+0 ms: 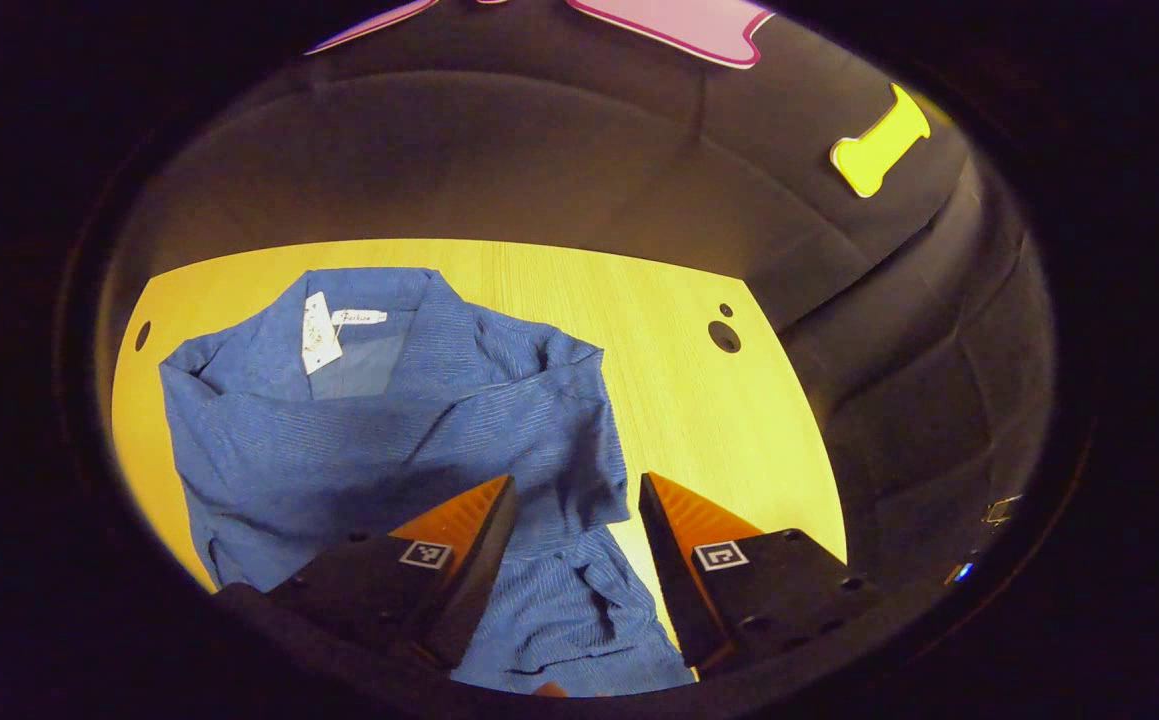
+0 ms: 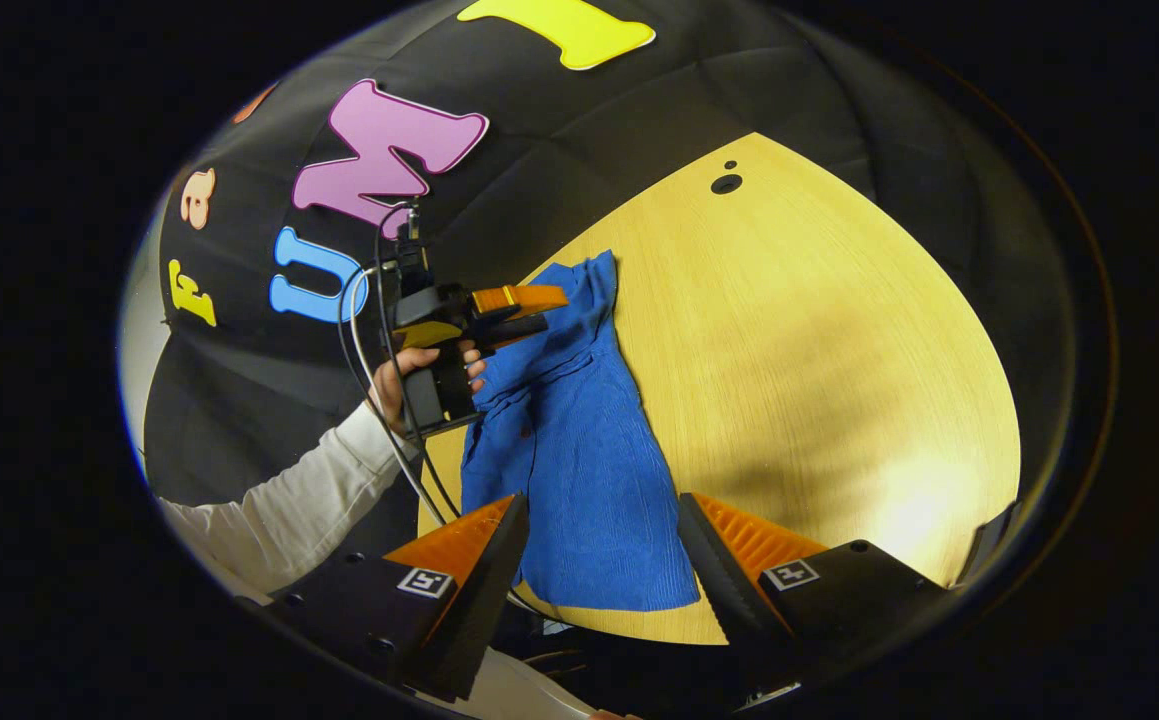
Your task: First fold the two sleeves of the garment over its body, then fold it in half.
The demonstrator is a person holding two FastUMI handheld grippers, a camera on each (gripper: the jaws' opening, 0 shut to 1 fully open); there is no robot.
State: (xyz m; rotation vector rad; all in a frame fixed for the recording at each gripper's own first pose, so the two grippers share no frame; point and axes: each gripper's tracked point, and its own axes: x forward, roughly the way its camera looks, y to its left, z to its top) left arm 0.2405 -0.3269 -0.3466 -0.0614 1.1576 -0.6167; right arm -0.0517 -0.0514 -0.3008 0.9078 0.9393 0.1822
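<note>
Black cloth booth wall behind a light wooden table (image 1: 699,420) with small round holes (image 1: 724,336) near its far corner. Blue shirt (image 1: 389,440) lies on the table, collar at the far end, white neck tag (image 1: 320,333) showing, both sleeves already folded in over the body, fabric rumpled. Left gripper (image 1: 574,510) hovers above the shirt's near right part, jaws apart, nothing between them; cloth and bare table show in the gap. In the right gripper view the right gripper (image 2: 601,540) sits at the shirt's near hem, jaws spread wide, holding nothing; can't tell if its tips touch the cloth. Same view: the left gripper is seen from the side over the shirt's far end, held by a hand (image 2: 409,375) in a white sleeve (image 2: 289,500), cables (image 2: 379,400) trailing down.
</note>
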